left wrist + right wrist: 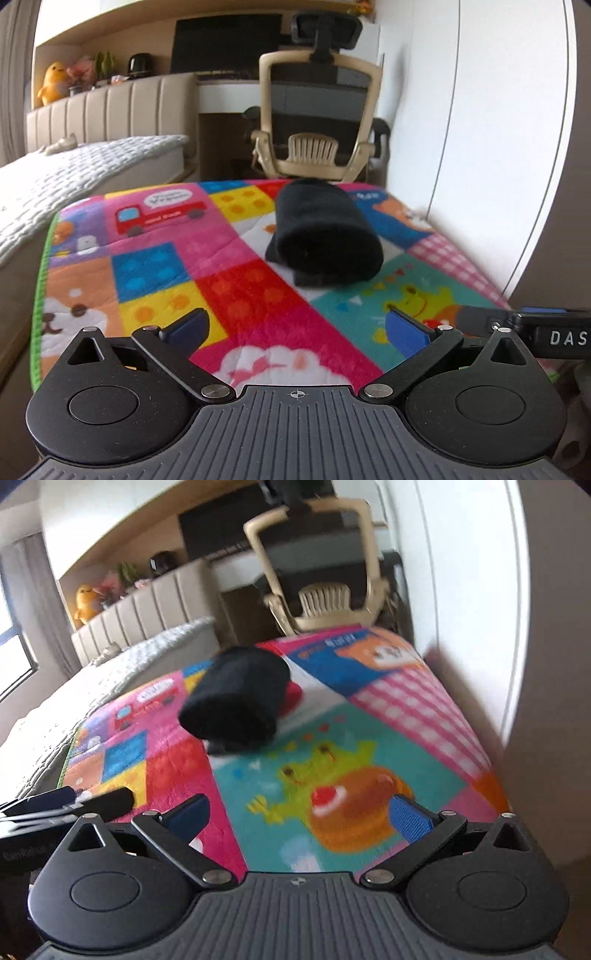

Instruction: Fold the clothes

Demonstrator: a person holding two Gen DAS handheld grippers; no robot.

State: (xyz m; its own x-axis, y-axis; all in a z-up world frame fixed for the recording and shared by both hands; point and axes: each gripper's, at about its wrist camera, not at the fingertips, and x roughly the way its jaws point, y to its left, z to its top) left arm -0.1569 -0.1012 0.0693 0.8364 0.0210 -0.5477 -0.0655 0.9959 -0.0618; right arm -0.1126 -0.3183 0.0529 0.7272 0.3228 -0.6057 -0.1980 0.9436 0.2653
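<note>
A black garment [325, 236] lies folded into a thick bundle on the colourful cartoon blanket [229, 258], toward its far end. It also shows in the right wrist view [236, 705], left of centre on the blanket [332, 768]. My left gripper [295, 328] is open and empty, held over the blanket's near part, well short of the garment. My right gripper [299, 814] is open and empty, also near the front. The right gripper's body shows at the right edge of the left wrist view [535, 332]; the left gripper shows at the left edge of the right wrist view [66, 805].
A beige office chair [317, 122] stands just past the blanket's far end, before a desk with a dark monitor [225, 42]. A bed with a white quilt [74, 173] and padded headboard lies to the left. A white wall [480, 147] runs along the right.
</note>
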